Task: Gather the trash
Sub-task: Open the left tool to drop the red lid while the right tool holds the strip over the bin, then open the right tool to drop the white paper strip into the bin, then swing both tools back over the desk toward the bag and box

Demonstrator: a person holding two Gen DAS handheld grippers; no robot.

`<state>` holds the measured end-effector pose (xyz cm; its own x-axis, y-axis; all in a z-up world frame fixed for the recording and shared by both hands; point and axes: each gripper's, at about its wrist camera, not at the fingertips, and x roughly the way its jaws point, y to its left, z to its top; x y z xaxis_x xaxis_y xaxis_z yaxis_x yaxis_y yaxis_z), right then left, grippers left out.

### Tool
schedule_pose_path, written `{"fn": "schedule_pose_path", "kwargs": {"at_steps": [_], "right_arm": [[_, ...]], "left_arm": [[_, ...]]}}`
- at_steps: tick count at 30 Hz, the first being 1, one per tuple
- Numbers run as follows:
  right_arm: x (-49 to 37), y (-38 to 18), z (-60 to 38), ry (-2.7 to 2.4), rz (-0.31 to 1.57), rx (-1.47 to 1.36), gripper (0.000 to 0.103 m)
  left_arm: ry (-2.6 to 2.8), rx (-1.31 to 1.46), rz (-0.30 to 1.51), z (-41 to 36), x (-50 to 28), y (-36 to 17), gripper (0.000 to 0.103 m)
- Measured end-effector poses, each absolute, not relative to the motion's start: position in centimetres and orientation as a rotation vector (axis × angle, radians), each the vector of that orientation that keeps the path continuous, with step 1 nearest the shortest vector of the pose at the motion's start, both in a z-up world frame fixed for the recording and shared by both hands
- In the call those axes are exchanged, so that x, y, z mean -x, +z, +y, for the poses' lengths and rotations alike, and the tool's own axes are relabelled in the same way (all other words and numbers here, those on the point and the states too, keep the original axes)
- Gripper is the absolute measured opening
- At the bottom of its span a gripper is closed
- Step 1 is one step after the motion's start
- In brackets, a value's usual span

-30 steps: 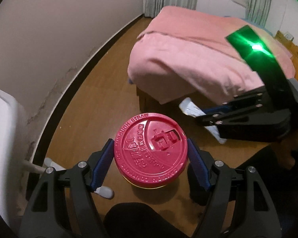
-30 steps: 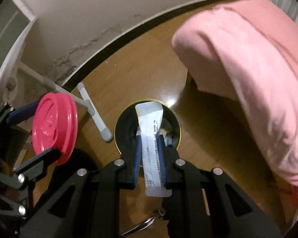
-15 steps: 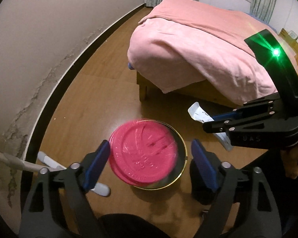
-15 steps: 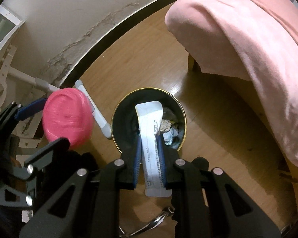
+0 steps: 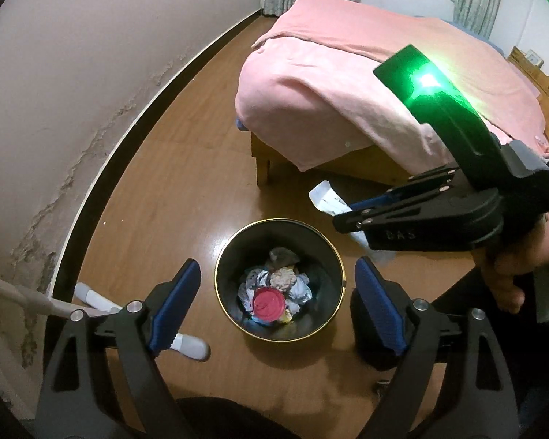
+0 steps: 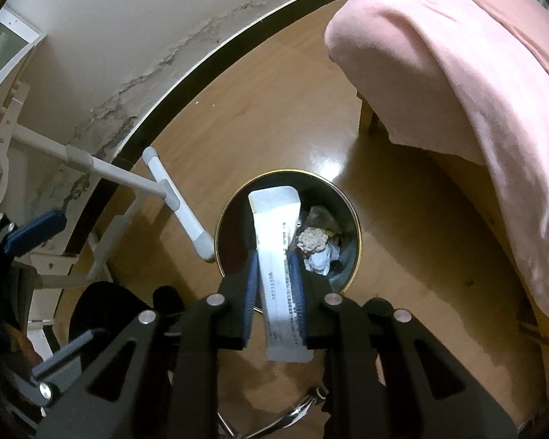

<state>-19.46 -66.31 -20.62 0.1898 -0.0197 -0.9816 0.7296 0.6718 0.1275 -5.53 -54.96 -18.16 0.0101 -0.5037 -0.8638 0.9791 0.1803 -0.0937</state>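
A black trash bin with a gold rim [image 5: 335, 256] stands on the wooden floor, straight below both grippers. Inside it lies the cup with the red lid [image 5: 269, 303] among crumpled paper. My left gripper [image 5: 271, 311] is open and empty above the bin. My right gripper [image 6: 274, 259] is shut on a white paper packet [image 6: 276, 226] and holds it over the bin [image 6: 355, 230]. The right gripper and its packet [image 5: 324, 197] also show in the left wrist view, above the bin's right side.
A bed with a pink blanket [image 5: 347, 84] stands to the right on wooden legs. A white rack's tube legs [image 6: 179, 212] rest on the floor just left of the bin. The wall with its dark baseboard [image 5: 120, 161] runs along the left.
My left gripper opened and let go of the red-lidded cup, which dropped into the bin. My right gripper still holds the packet, now more over the bin.
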Motion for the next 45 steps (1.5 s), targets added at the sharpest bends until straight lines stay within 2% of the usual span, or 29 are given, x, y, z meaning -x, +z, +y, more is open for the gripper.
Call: {"fn": "schedule_pose_path", "kwargs": {"at_steps": [1, 2, 3, 8, 13, 17, 21, 32, 38, 45], "right_arm": [[19.5, -20.3, -66.1, -0.592, 1.28, -0.681, 0.043], [19.5, -19.9, -66.0, -0.6, 1.271, -0.678, 0.064], [19.5, -19.3, -65.9, -0.611, 1.254, -0.667, 0.07], [20.0, -15.1, -65.2, -0.649, 1.194, -0.622, 0.07], [19.2, -8.5, -63.6, -0.657, 1.112, -0.528, 0.072], [15.5, -4.5, -60.4, -0.604, 1.069, -0.425, 0.075], [8.8, -2.6, -55.6, -0.476, 1.049, -0.33, 0.077], [-15.0, -4.6, -38.0, -0.111, 1.076, -0.131, 0.077], [-24.9, -6.1, -31.6, -0.031, 1.086, -0.085, 0.078], [-31.4, -9.0, -29.7, -0.008, 1.119, -0.027, 0.078]], "left_arm": [[-1.302, -0.656, 0.933, -54.8, 5.6, -17.9, 0.085], [-1.304, -0.655, 0.93, -54.7, 5.7, -17.7, 0.085], [-1.308, -0.656, 0.922, -54.4, 5.9, -17.3, 0.088], [-1.341, -0.632, 0.882, -52.8, 7.0, -14.1, 0.09], [-1.368, -0.529, 0.843, -49.2, 6.5, -8.9, 0.092], [-1.249, -0.471, 0.784, -44.1, 2.9, -4.9, 0.093], [-1.025, -0.406, 0.766, -36.9, -3.9, -2.4, 0.094], [-0.422, -0.27, 0.772, -16.3, -23.5, -1.2, 0.095], [-0.432, -0.128, 0.86, -13.1, -32.5, -2.9, 0.095], [-0.445, -0.195, 0.867, -13.9, -36.8, -5.1, 0.095]]}}
